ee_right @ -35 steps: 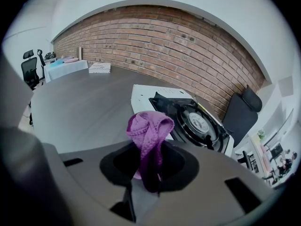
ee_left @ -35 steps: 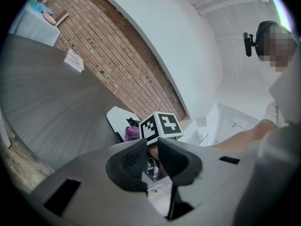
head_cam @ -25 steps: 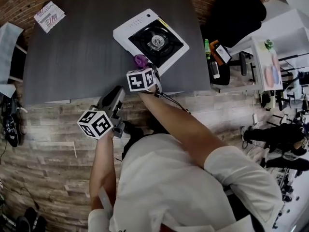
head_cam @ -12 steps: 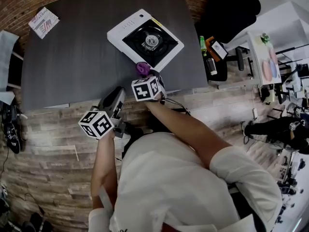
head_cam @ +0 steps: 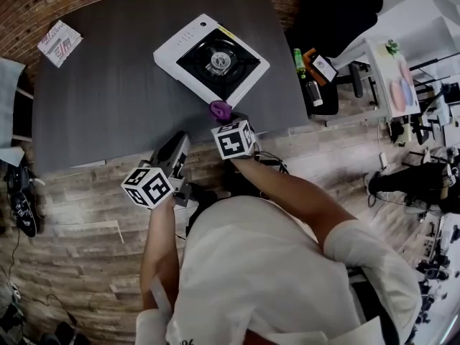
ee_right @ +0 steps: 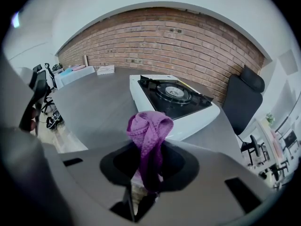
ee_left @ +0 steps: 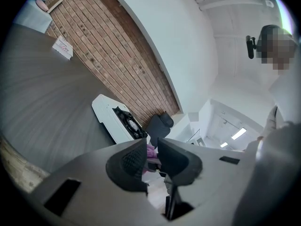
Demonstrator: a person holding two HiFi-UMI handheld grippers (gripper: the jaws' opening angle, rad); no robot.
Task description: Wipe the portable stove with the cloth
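Dark grey wood-grain table [head_cam: 108,85], its far edge close to a red brick wall [ee_right: 188,36]. Plain white wall [ee_left: 178,41] above the brick. Floor [head_cam: 72,214] of pale, mottled brown-grey planks. Black office chair [head_cam: 338,6] by the table's far right corner. White side table [head_cam: 392,77] further right, cluttered; its items too small to name. Small printed packet [head_cam: 60,42], possibly paper, on the table's far left corner. Ceiling strip lights [ee_left: 238,133] lit.

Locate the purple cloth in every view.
Head view: centre, purple cloth by the near corner of the portable stove.
Left gripper view: low centre, a sliver past the jaws.
Right gripper view: centre, clamped between the jaws.
Shared landmark: the portable stove, beyond it each time.
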